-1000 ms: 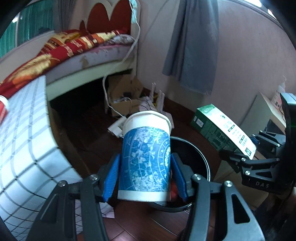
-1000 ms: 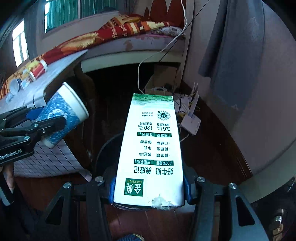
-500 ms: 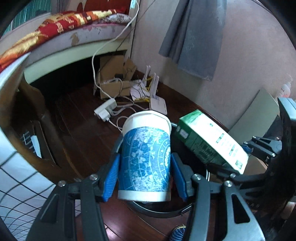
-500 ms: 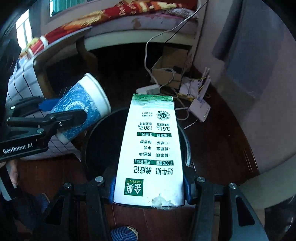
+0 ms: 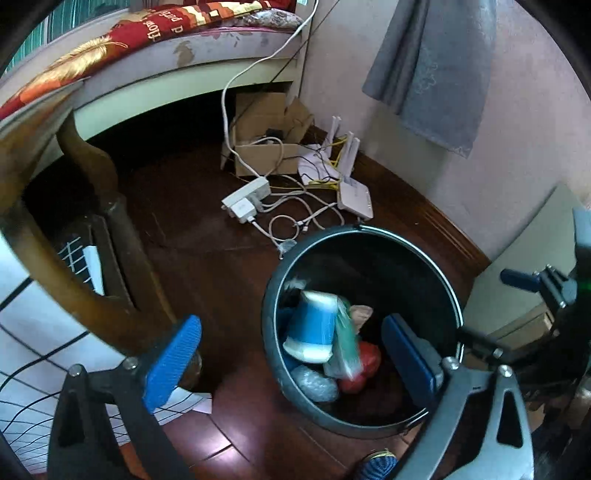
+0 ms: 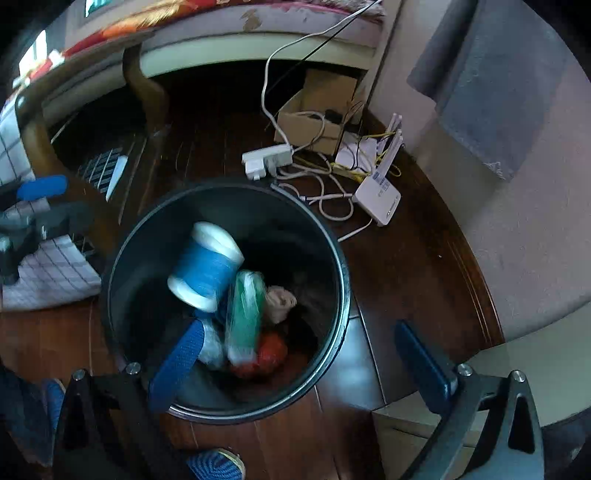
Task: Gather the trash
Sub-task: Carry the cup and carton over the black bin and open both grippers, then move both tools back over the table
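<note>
Both grippers' jaws have just been opening and now stand wide with nothing between them: left gripper [image 5: 291, 358], right gripper [image 6: 301, 362]. The blue paper cup [image 6: 205, 266] and green milk carton [image 6: 245, 314] are inside the black bin [image 6: 343, 295], blurred; their print is unreadable. The bedspread [image 5: 162, 22] shows partial lettering, "flow".

Right gripper [image 6: 299, 358] jaws have just been opening, now wide apart, nothing between them, above the black bin [image 6: 340, 295]. Blue paper cup [image 6: 207, 266] and green milk carton [image 6: 245, 314] sit blurred inside the bin, over red trash [image 6: 271, 354]. Left gripper [image 6: 40, 188] at the left edge, beside the bin.
</note>
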Demonstrator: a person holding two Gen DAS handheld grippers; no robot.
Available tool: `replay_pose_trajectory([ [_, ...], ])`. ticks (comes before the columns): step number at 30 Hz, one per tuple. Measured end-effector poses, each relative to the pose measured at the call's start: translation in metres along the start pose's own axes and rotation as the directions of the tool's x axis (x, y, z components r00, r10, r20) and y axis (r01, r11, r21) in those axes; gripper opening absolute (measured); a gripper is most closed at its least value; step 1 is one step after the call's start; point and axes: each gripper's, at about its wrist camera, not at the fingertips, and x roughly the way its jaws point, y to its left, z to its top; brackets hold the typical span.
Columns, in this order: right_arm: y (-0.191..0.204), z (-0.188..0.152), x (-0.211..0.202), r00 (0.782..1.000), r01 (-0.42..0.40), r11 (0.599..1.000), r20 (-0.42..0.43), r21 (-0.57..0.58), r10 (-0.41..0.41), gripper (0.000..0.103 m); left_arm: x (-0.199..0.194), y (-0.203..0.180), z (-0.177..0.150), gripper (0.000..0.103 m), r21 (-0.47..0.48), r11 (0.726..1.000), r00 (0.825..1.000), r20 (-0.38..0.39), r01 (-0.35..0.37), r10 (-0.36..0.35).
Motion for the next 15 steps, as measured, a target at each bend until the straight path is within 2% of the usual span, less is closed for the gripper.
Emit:
replay_pose_trajectory([
  [6,0.004,-0.002,-0.007,1.000,0.020,1.000,0.009,0.021,-0.020,0.103,-0.008,-0.001,-0.003,0.099,0.016,1.000,1.000,0.023,-0.020,0.020],
  [15,0.005,0.002,-0.025,0.999,0.008,0.998,0.031,0.068,-0.010,0.103,-0.019,0.001,-0.004,0.099,0.026,0.999,0.998,0.042,-0.037,0.035],
])
